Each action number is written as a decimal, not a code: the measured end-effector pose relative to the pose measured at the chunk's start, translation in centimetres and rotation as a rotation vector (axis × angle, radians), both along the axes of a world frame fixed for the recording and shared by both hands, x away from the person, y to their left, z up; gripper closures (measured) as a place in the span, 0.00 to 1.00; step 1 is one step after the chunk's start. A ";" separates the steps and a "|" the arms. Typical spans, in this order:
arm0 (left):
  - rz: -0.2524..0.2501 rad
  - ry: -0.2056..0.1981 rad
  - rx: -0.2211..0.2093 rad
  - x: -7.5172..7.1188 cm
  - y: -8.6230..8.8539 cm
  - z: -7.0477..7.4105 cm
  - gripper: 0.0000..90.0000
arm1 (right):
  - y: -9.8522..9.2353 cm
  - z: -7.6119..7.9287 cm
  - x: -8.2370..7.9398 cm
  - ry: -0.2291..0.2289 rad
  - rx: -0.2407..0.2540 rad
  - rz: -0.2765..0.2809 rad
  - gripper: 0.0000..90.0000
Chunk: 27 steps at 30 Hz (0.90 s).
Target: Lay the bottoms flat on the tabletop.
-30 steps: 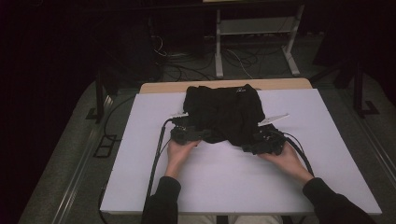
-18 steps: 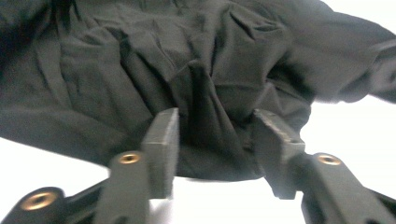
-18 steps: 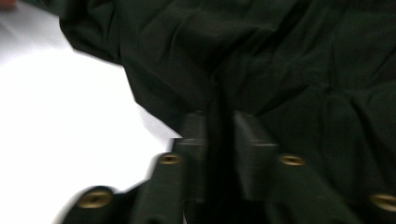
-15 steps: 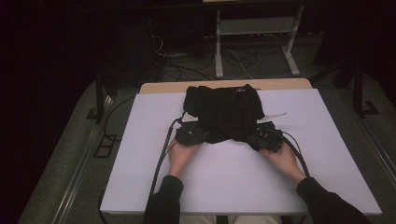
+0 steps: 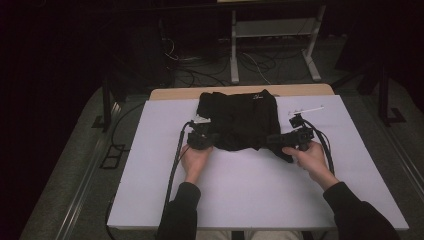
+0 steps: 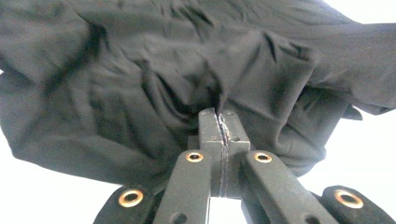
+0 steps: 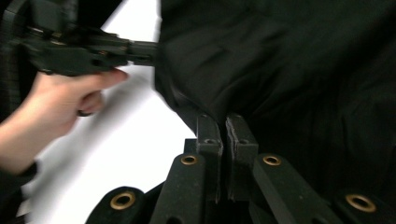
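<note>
Left gripper view: left gripper [image 6: 219, 122] jaws just closed, now clamped tight on a fold of the black garment [image 6: 154, 84]. Right gripper [image 7: 223, 127] likewise just closed, pinching the garment's near edge. High view: garment [image 5: 239, 117] lies crumpled at the far middle of the white table [image 5: 260, 195], near corners gripped. Versus a second ago: right hand [image 5: 312, 159] has swung outward, left hand [image 5: 195, 159] barely shifted.

The high view looks forward and down over the whole table [image 5: 250, 200] from the person's side, while each gripper view sits close behind its own jaws, facing the black cloth [image 6: 140, 93] (all three share it).
</note>
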<state>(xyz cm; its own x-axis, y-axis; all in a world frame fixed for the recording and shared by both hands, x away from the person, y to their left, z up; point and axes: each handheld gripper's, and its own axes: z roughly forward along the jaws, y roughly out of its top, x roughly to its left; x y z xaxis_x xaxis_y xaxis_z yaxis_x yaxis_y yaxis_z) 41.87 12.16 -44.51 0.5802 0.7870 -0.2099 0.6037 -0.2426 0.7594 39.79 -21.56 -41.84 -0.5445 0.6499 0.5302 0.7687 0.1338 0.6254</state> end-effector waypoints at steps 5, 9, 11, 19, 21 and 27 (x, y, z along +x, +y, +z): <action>0.003 -0.021 0.008 0.3 1.1 1.9 0.99 | 0.7 3.9 1.8 -0.013 -0.021 0.076 0.97; 0.001 -0.027 0.016 0.7 1.3 2.6 0.99 | 0.7 5.9 3.4 -0.042 -0.042 0.084 0.97; -0.003 -0.036 0.024 1.0 1.3 3.1 0.99 | 0.5 6.5 4.3 -0.053 -0.028 0.086 0.97; 0.005 -0.064 0.075 3.2 -0.1 5.1 0.99 | 0.1 4.5 9.0 -0.105 -0.037 0.048 0.97; 0.009 -0.058 0.073 3.4 -0.2 5.0 0.98 | 0.2 3.0 10.3 -0.084 -0.032 -0.006 0.97; 0.051 -0.081 0.075 2.9 -1.7 4.0 0.68 | 1.0 -0.6 12.0 -0.042 -0.081 -0.128 0.86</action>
<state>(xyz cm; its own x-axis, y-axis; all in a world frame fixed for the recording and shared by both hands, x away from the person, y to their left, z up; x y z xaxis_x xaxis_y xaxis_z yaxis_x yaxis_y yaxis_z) 44.80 10.48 -40.49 0.5520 0.8274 -0.1034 0.5540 -0.2713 0.7871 51.84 -20.61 -42.44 -0.4748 0.7553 0.4517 0.7560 0.0873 0.6487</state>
